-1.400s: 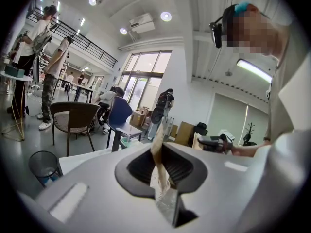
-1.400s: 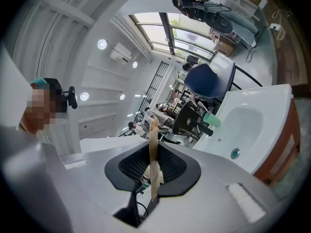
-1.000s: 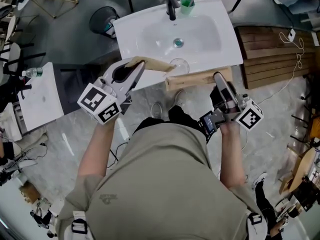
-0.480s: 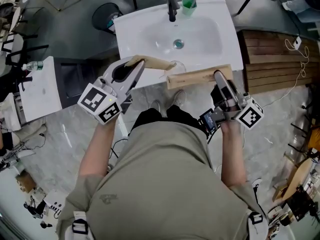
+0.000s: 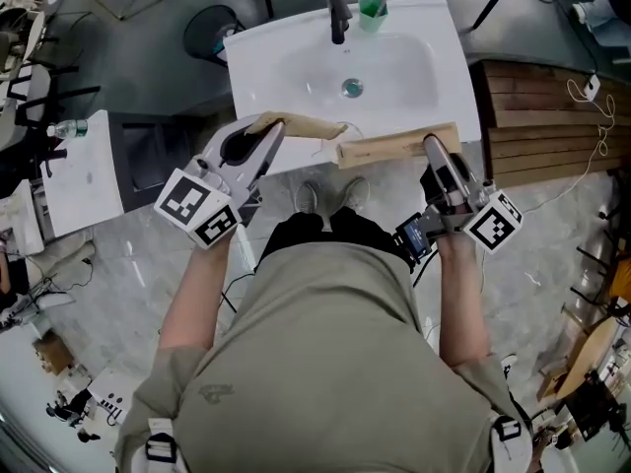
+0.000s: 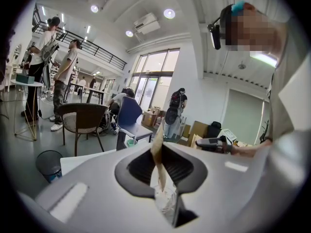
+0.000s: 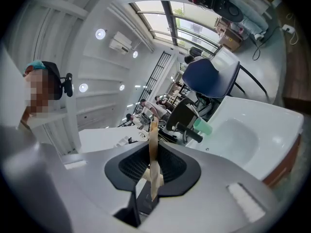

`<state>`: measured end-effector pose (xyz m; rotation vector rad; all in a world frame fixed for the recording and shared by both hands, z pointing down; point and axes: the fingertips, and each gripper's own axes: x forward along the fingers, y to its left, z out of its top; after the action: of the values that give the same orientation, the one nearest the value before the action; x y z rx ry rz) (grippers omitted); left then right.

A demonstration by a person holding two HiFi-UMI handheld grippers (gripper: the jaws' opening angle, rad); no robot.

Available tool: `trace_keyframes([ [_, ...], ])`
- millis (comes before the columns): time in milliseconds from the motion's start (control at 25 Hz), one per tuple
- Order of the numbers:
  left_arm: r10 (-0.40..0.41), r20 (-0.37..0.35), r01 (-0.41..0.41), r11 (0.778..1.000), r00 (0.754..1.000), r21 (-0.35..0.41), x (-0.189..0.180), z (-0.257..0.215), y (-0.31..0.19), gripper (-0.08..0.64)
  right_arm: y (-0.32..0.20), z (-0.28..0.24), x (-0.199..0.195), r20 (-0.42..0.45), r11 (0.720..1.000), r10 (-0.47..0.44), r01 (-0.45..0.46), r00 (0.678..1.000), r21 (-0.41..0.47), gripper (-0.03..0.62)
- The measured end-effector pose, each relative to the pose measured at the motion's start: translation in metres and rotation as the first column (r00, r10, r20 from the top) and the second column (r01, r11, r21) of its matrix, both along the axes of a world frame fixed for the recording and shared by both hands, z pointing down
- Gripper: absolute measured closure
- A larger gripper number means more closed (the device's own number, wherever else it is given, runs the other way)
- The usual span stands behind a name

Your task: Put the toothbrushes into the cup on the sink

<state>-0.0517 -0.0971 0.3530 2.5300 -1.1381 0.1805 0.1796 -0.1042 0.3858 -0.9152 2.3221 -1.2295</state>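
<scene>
Open lab hall w/ freestanding sink (image 5: 266, 67), chairs (image 6: 82, 123)

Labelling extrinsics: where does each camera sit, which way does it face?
Head view: on head, steeply down at sink; torso, forearms show.
Left gripper view: on left gripper, faces room; jaws shut on tan packet.
Right gripper view: on right gripper, faces sink; jaws shut on second packet.
Shared: green cup, head and right gripper views.
</scene>
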Motion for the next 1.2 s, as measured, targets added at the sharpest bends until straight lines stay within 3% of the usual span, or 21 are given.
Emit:
trace_keyframes([
  [560,0.065,0.003,-0.065,0.998,0.998,0.0,-0.001,0.0,-0.008,0.52,-0.01,0.003,-0.006,-0.123,0.998,0.054,-0.052,0.991,0.021,0.532],
  [1200,0.138,-0.043,-0.139,0.99,0.989,-0.013,-0.027,0.007,-0.019,0.52,-0.01,0.017,-0.047,-0.402,0.998,0.049,-0.025,0.914,0.064,0.532],
])
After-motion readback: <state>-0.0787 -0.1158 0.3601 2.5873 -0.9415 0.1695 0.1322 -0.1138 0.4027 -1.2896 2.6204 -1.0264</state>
